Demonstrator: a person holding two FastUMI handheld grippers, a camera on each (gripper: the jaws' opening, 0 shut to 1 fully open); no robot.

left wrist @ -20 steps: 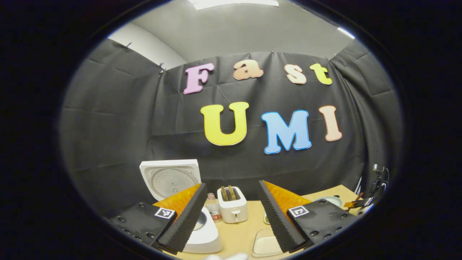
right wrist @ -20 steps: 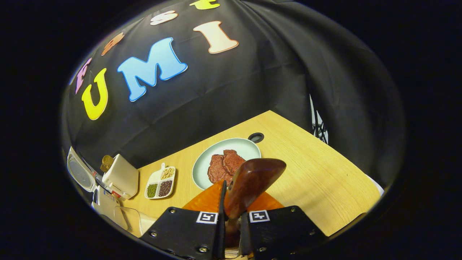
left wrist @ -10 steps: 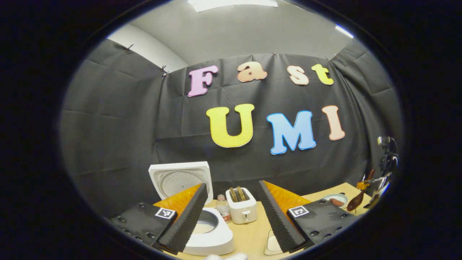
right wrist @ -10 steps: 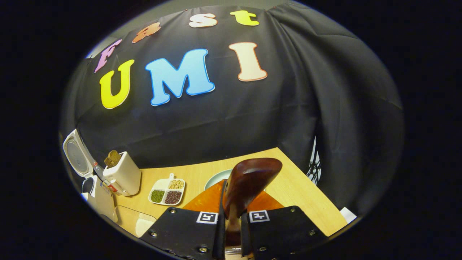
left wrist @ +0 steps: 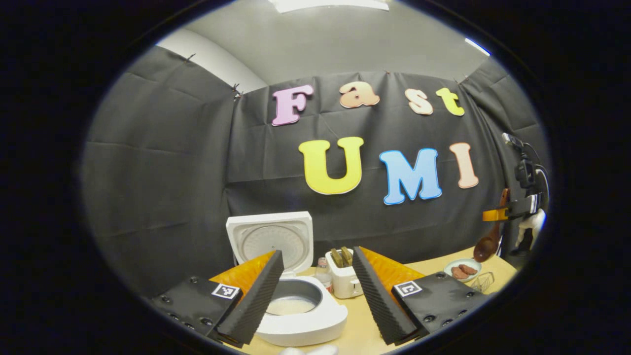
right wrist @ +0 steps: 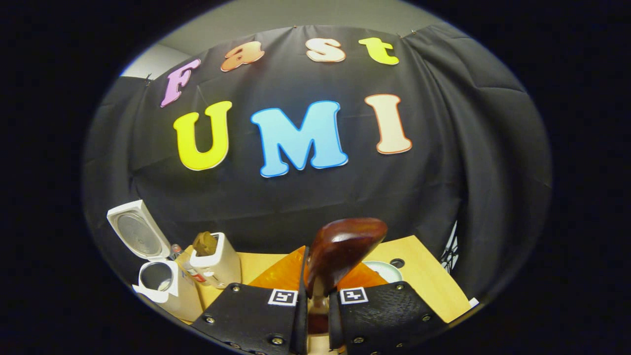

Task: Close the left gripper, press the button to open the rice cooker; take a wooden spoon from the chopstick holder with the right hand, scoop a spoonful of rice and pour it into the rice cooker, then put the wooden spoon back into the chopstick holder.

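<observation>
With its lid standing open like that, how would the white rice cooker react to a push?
The white rice cooker looks squat and broad-based, so it would probably slide rather than tip. Its raised lid stands tall at the back, so a shove there might rock it or swing the lid shut. The glossy shell likely offers little grip.

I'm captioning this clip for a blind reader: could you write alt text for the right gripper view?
The right gripper is shut on the handle of a dark brown wooden spoon, its bowl raised in front of the camera. Beyond lie a light wooden table, a white rice cooker with its lid open at far left, and a white toaster beside it.
</observation>
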